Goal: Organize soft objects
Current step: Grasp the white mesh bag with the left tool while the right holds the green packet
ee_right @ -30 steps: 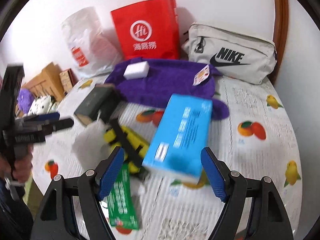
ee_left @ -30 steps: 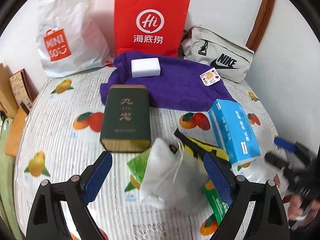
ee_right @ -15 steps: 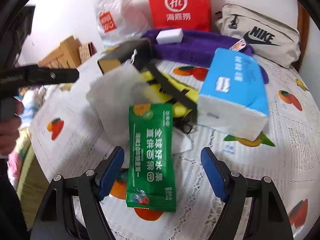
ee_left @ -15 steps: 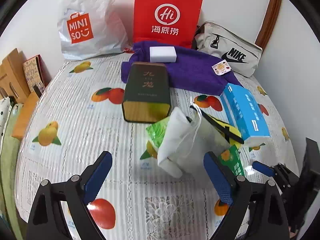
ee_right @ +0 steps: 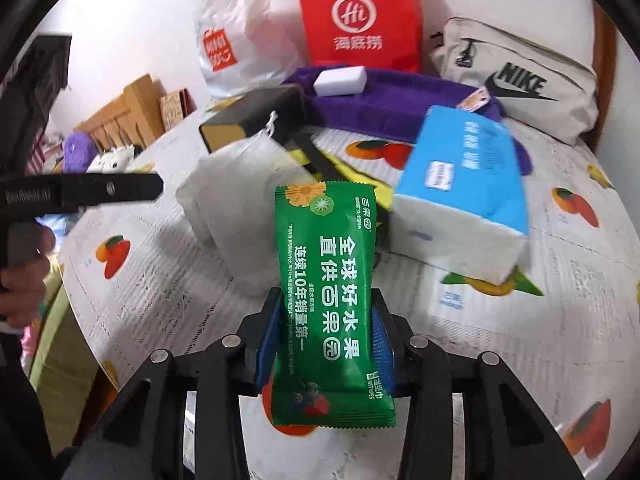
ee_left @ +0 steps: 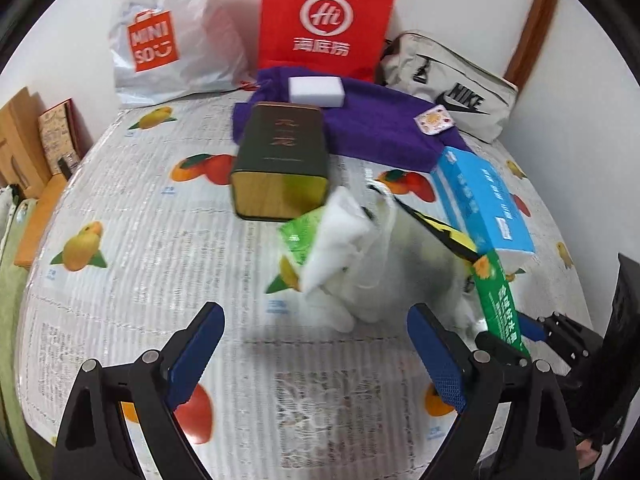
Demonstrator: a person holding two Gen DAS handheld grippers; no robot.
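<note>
Right gripper (ee_right: 326, 340) clamped on the green wet-wipes pack (ee_right: 330, 300), blue pads pressing both long edges around the lower half. Long axis running straight away from the camera, fruit-print end pointing out toward the pile, bottom seam hanging back over the gripper body. Held up off the fruit-print tablecloth (ee_right: 560, 320), just in front of the white drawstring pouch (ee_right: 236, 200) and the blue tissue pack (ee_right: 460, 184). Same pack (ee_left: 498, 300) in the left view: tilted, upper end by the tissue pack (ee_left: 480, 196), lower end down at the right gripper (ee_left: 532, 332).

Left gripper (ee_left: 316, 354) wide open, nothing between the pads, hovering over the cloth (ee_left: 140, 260) just short of the pouch (ee_left: 348, 248). Dark green tin (ee_left: 282, 160) lying behind the pouch, purple towel (ee_left: 380, 124) further back with a white sponge block (ee_left: 317, 90) on top. Bit of motion blur on everything, so small print pretty unreadable.
</note>
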